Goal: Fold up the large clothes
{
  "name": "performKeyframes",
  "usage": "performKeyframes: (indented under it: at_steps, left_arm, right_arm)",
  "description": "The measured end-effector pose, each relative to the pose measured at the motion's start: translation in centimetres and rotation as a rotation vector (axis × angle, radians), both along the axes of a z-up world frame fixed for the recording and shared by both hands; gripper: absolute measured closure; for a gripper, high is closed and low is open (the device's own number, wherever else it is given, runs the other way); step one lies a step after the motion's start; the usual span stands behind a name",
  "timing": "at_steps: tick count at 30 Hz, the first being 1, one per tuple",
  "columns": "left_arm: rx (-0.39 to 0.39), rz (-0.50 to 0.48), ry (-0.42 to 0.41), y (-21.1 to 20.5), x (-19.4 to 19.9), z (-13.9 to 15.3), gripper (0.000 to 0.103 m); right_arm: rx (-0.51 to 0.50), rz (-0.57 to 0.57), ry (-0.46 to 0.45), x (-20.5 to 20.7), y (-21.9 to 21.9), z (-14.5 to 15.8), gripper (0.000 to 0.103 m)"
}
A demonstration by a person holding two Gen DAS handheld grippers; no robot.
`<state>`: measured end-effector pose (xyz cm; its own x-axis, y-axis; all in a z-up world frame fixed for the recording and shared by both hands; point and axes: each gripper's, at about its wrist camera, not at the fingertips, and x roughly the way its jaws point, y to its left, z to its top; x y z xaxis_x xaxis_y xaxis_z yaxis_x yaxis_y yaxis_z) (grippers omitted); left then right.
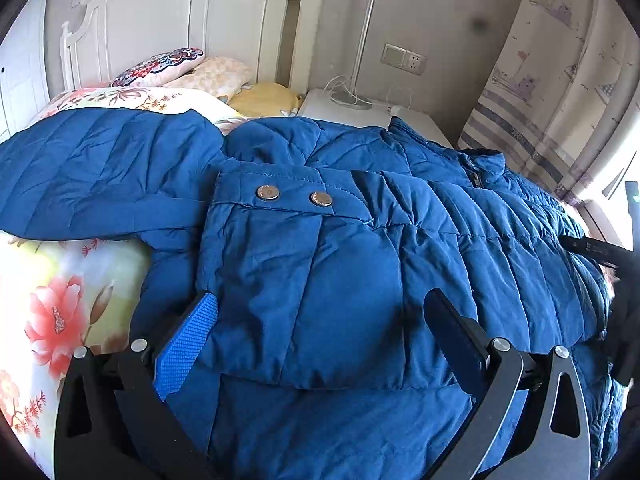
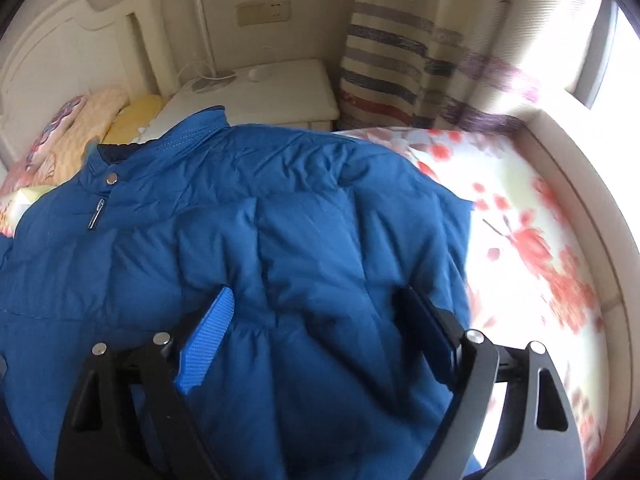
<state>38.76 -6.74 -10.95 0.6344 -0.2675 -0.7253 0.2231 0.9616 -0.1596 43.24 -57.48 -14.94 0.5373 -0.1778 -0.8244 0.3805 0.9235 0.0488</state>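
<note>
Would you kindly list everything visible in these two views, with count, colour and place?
jacket: one, blue, spread on the bed
snap buttons: two, silver, on a cuff tab
bedspread: one, cream with red flowers, under the jacket
pillows: three, patterned, peach, yellow, by the headboard
headboard: one, white, far end
nightstand: one, white, beside the bed
lamp: one, white, on the nightstand
curtain: one, striped, by the window
left gripper: one, black, open over the jacket
right gripper: one, black, open over the jacket
</note>
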Motion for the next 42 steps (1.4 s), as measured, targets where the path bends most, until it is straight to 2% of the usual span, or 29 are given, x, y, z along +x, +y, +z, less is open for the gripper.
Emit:
performKeyframes:
  at_steps: [1,3,4,7,9,10,11,14,17,20,22,25,27,29,30,31,32,35,36,38,40,42]
  left_arm:
    - [-0.005,0.000,-0.001,0.0,0.0,0.0,0.005]
    - [-0.021,0.000,-0.001,0.3,0.0,0.0,0.005]
    - [-0.036,0.001,-0.007,0.5,-0.1,0.1,0.005]
    - [-0.110,0.022,-0.040,1.8,-0.5,0.8,0.005]
    - [-0.198,0.078,-0.064,3.9,-0.8,1.6,0.005]
    - [-0.254,0.133,-0.074,5.7,-0.9,2.0,0.005]
    - [-0.326,0.211,-0.080,8.1,-1.1,2.4,0.005]
    - [-0.539,0.497,-0.059,16.4,-2.2,2.6,0.005]
    - [-0.660,0.714,-0.045,23.8,-3.4,2.4,0.005]
    - [-0.636,0.827,-0.056,29.5,-2.7,2.7,0.007]
    - [-0.642,0.854,-0.070,32.3,-1.6,3.0,0.007]
    - [-0.649,0.859,-0.072,35.9,1.1,3.1,0.016]
    - [-0.653,0.857,-0.070,37.1,2.4,3.3,0.030]
    - [-0.684,0.831,-0.047,37.5,3.3,3.3,0.066]
    - [-0.684,0.831,-0.030,37.2,3.5,3.5,0.073]
    - [-0.652,0.836,-0.044,36.6,3.3,4.2,0.083]
    - [-0.606,0.780,-0.105,34.4,2.9,6.0,0.088]
    - [-0.467,0.547,-0.240,26.1,1.8,10.8,0.091]
    - [-0.445,0.470,-0.268,23.5,1.4,11.8,0.091]
    - [-0.380,0.229,-0.327,15.0,-0.1,14.2,0.091]
    - [-0.309,0.037,-0.363,7.5,-2.1,15.3,0.091]
    - [-0.249,-0.139,-0.346,-0.1,-3.9,14.9,0.091]
  right_arm:
    - [0.015,-0.009,-0.043,-1.3,1.0,1.0,0.019]
    - [0.024,0.104,-0.151,-4.4,5.0,2.7,0.019]
    - [0.004,0.156,-0.167,-5.6,6.8,3.0,0.019]
    - [-0.045,0.311,-0.140,-7.9,12.3,1.5,0.017]
    - [-0.123,0.363,-0.090,-7.8,14.6,-0.3,0.016]
    - [-0.186,0.367,-0.082,-7.6,15.3,-1.0,0.015]
    - [-0.192,0.363,-0.085,-7.6,15.4,-1.1,0.014]
    - [-0.146,0.357,-0.098,-7.5,14.4,-1.1,0.014]
    - [-0.125,0.355,-0.110,-7.3,13.6,-1.3,0.014]
    - [-0.146,0.356,-0.113,-7.7,14.2,-1.2,0.014]
    - [-0.149,0.357,-0.117,-8.0,14.5,-0.9,0.014]
    - [-0.139,0.358,-0.117,-8.3,14.9,-0.7,0.014]
    - [-0.131,0.358,-0.119,-8.4,15.0,-0.7,0.014]
    - [-0.128,0.358,-0.123,-8.5,15.1,-0.6,0.014]
    - [-0.125,0.357,-0.129,-8.6,15.1,-0.6,0.014]
    - [-0.122,0.356,-0.136,-8.7,15.0,-0.5,0.014]
    - [-0.114,0.350,-0.153,-8.9,14.8,-0.4,0.015]
    - [-0.068,0.303,-0.232,-9.9,13.6,0.5,0.017]
    - [-0.034,0.262,-0.280,-10.5,12.6,0.9,0.018]
    - [0.025,0.178,-0.350,-11.5,10.8,1.3,0.018]
    - [0.083,0.080,-0.413,-12.5,8.6,1.6,0.018]
    - [0.147,0.000,-0.469,-13.4,6.4,1.7,0.018]
